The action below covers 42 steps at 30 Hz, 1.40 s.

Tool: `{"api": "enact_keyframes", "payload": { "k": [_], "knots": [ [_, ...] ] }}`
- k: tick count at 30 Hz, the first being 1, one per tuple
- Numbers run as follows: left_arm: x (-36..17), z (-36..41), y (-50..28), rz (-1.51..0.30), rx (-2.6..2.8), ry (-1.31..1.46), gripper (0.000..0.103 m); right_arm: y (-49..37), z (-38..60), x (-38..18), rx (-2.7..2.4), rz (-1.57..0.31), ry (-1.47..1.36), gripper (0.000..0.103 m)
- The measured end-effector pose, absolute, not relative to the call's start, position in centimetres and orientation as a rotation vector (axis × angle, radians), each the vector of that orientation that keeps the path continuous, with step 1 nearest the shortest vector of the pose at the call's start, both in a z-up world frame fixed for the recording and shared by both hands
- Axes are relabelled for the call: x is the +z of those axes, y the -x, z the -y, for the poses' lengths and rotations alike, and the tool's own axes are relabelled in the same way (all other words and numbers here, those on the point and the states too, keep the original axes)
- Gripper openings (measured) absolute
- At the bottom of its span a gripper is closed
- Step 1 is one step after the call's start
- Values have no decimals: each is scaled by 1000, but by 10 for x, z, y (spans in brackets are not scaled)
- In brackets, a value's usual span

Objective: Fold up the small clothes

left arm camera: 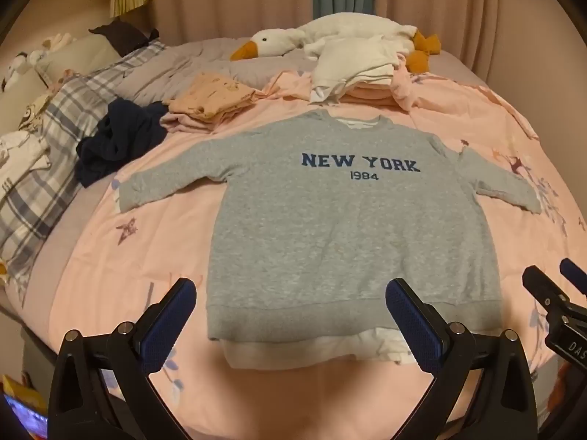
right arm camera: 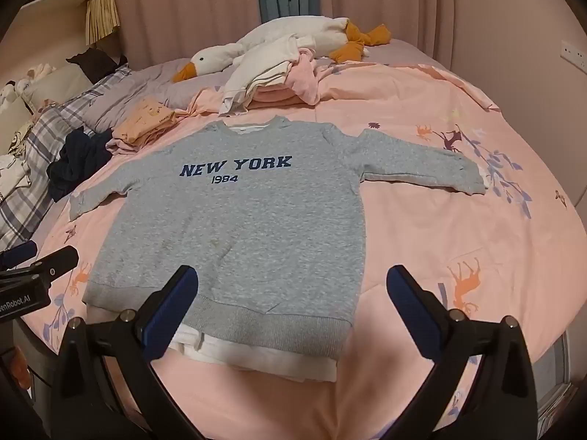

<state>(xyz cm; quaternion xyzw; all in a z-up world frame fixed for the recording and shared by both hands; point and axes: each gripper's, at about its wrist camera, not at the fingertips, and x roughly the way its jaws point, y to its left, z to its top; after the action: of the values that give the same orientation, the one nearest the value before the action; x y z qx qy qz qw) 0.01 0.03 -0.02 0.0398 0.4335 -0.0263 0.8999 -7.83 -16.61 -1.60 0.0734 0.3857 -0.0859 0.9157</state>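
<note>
A grey sweatshirt (left arm camera: 330, 227) (right arm camera: 238, 220) printed "NEW YORK 1984" lies flat, front up, on the pink bedspread (left arm camera: 146, 256) with both sleeves spread out. A white layer (left arm camera: 312, 352) (right arm camera: 264, 359) sticks out under its hem. My left gripper (left arm camera: 290, 289) hovers open above the hem's left part, holding nothing. My right gripper (right arm camera: 293, 275) is open too, over the hem's right corner, with nothing between its fingers. Each gripper shows at the edge of the other's view: the right one (left arm camera: 554, 275) and the left one (right arm camera: 40, 255).
Behind the sweatshirt lie a folded peach pile (left arm camera: 212, 99), a crumpled navy garment (left arm camera: 121, 139) and white clothes on pink folded ones (left arm camera: 352, 69). A goose plush (left arm camera: 293, 36) lies at the back, plaid pillows (left arm camera: 55, 139) on the left. The bed's near edge is just below the grippers.
</note>
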Motion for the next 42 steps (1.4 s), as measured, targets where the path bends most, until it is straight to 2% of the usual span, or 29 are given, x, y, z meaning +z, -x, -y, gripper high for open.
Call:
{"api": "enact_keyframes", "payload": {
  "k": [42],
  "knots": [
    [-13, 2, 3, -958, -107, -80, 102, 88, 155, -12, -207, -780, -103, 103]
  ]
}}
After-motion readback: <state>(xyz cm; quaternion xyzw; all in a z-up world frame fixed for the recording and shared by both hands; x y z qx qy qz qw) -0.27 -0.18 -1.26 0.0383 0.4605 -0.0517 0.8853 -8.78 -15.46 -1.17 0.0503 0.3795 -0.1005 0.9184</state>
